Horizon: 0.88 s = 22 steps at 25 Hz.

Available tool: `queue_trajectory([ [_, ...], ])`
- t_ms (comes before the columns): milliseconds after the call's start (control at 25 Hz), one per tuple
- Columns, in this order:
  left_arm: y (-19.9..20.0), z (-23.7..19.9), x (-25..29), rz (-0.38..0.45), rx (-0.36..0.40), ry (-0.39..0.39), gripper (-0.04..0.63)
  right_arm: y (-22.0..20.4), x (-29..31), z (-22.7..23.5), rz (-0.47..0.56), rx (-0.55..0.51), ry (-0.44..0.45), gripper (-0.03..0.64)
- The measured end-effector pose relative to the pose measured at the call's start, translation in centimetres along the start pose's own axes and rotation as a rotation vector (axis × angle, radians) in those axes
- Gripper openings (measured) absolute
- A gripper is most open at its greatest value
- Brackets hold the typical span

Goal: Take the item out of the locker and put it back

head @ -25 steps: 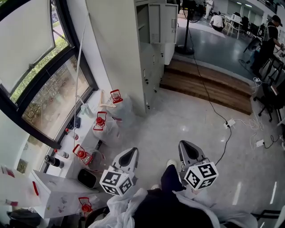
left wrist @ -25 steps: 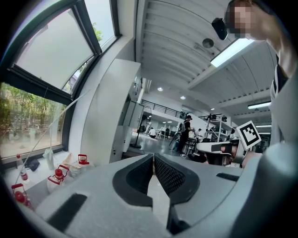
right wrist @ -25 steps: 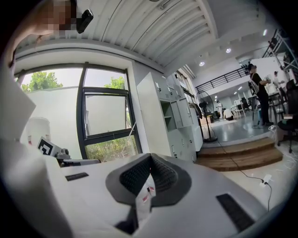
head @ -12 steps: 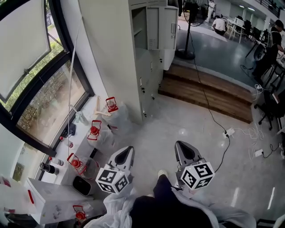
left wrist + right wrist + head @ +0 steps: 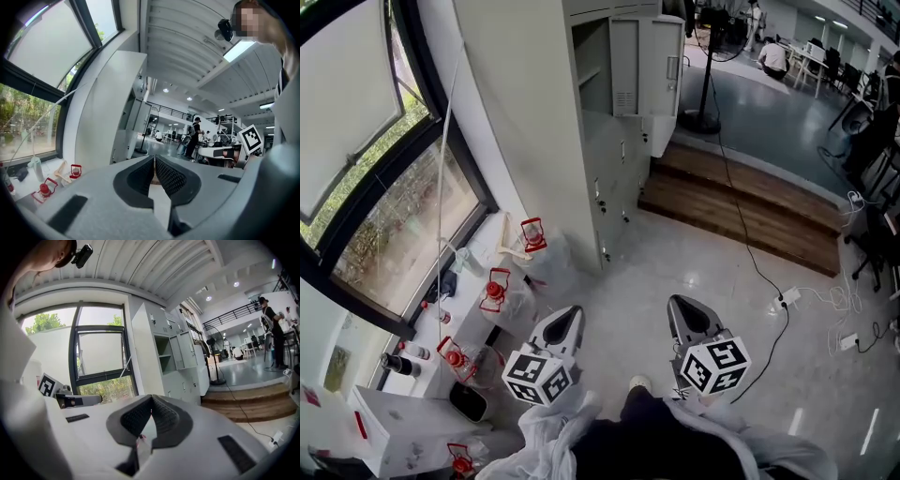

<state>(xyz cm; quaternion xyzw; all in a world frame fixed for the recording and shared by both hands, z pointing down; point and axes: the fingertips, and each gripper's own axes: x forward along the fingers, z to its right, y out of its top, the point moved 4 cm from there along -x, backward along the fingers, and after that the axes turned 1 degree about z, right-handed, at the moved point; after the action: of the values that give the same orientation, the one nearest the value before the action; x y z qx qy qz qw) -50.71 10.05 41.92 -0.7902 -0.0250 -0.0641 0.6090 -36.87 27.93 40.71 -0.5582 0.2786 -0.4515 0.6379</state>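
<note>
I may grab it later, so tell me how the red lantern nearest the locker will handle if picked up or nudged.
The red lantern looks small, with an open wire frame, so it is probably light. It stands upright and narrow beside a crumpled clear bag, so a sideways nudge may well tip it rather than slide it.

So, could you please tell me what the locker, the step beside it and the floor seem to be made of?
The locker looks like painted sheet metal, pale grey and matte, with thin flat doors. The step seems wooden: brown planks with seams. The floor is probably polished stone or terrazzo, pale and glossy with light reflections.
</note>
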Motion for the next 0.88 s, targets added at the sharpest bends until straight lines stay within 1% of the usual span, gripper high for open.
queue_trajectory([
  [80,0.3,-0.3,1.1,-0.001,0.002,0.006,0.015,0.4,1.0,1.0,-0.009,-0.009,-0.01,0.0],
  [160,0.4,-0.5,2.1,-0.001,0.004,0.011,0.015,0.7,1.8,1.9,-0.003,0.006,-0.009,0.0],
  [200,0.5,-0.5,2.7,0.0,0.005,0.011,0.015,0.9,2.2,2.4,0.001,0.017,-0.004,0.023],
  [320,0.8,-0.6,4.4,0.002,0.011,0.01,0.015,1.4,3.0,3.9,0.014,0.031,0.007,0.128],
  [400,0.9,-0.5,5.5,0.003,0.012,0.01,0.015,1.7,3.4,4.8,0.028,0.026,0.011,0.223],
  [440,0.9,-0.4,6.0,0.005,0.012,0.01,0.015,1.9,3.6,5.3,0.033,0.025,0.013,0.257],
  [560,0.9,0.0,7.3,0.012,0.016,0.008,0.015,2.0,4.1,6.3,0.037,0.03,0.026,0.341],
  [640,0.9,0.3,7.9,0.017,0.015,0.004,0.015,1.9,4.3,6.9,0.036,0.033,0.031,0.384],
  [680,0.8,0.5,8.1,0.019,0.014,0.001,0.015,1.8,4.4,7.1,0.032,0.034,0.034,0.393],
  [880,0.7,1.0,8.5,0.006,0.013,-0.002,0.015,1.2,4.5,7.2,0.011,0.04,0.08,0.393],
])
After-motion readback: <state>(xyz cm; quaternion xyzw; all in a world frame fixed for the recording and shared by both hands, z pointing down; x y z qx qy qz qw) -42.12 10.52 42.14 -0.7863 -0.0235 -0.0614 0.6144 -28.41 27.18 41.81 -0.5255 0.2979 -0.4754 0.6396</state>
